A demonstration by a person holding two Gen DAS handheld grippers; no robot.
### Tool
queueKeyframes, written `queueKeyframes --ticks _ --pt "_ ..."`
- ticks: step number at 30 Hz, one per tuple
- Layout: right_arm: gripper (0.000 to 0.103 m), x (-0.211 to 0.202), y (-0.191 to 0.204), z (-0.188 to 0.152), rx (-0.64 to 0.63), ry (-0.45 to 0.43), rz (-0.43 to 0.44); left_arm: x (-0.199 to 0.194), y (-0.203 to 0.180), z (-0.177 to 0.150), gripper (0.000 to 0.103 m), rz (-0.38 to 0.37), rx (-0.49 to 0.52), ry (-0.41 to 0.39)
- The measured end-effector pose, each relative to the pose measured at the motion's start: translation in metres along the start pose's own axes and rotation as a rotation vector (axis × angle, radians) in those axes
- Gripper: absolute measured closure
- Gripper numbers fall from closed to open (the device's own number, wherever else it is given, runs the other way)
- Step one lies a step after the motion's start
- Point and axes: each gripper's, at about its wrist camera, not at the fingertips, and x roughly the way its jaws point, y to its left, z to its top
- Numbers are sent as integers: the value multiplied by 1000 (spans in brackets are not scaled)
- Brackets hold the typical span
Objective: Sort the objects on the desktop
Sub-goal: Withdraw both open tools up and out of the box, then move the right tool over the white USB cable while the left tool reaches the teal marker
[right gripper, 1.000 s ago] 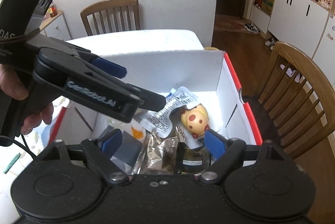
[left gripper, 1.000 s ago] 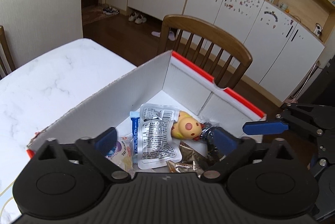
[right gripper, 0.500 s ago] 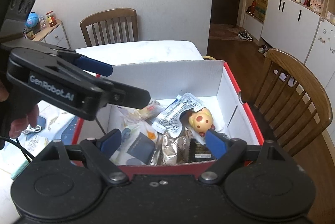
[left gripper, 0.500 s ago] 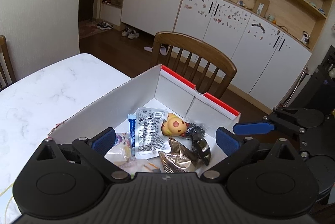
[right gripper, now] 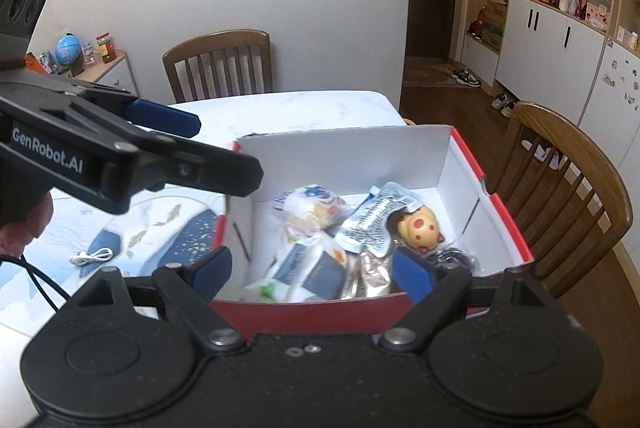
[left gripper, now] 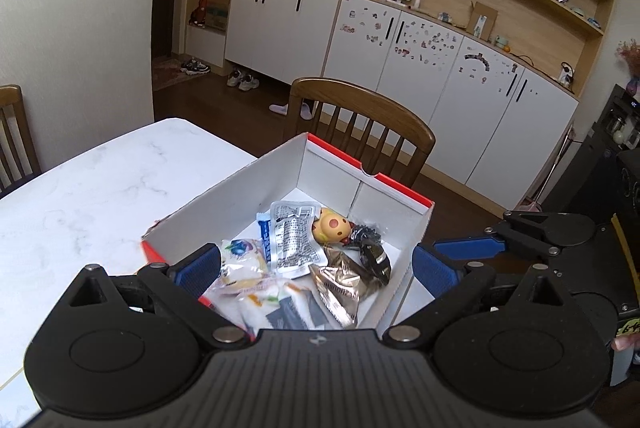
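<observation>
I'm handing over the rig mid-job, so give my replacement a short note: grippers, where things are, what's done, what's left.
Left gripper: open, empty, above the box's near edge.
Right gripper: open, empty, beside it.
Red-and-white box: holds the yellow spotted toy, silver printed pouch, brown foil packets and other snack bags.
Done: those items are boxed.
Left: a white cable lies on the mat; probably next.
</observation>
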Motion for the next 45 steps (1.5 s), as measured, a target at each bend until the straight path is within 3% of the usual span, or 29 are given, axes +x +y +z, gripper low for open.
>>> queueKeyframes --ticks 28,45 --pt "15 -22 109 -24 -11 -43 25 -134 42 -80 1 51 17 -101" --pt "16 -4 153 -28 -43 -26 62 -161 75 -130 1 126 -12 -111"
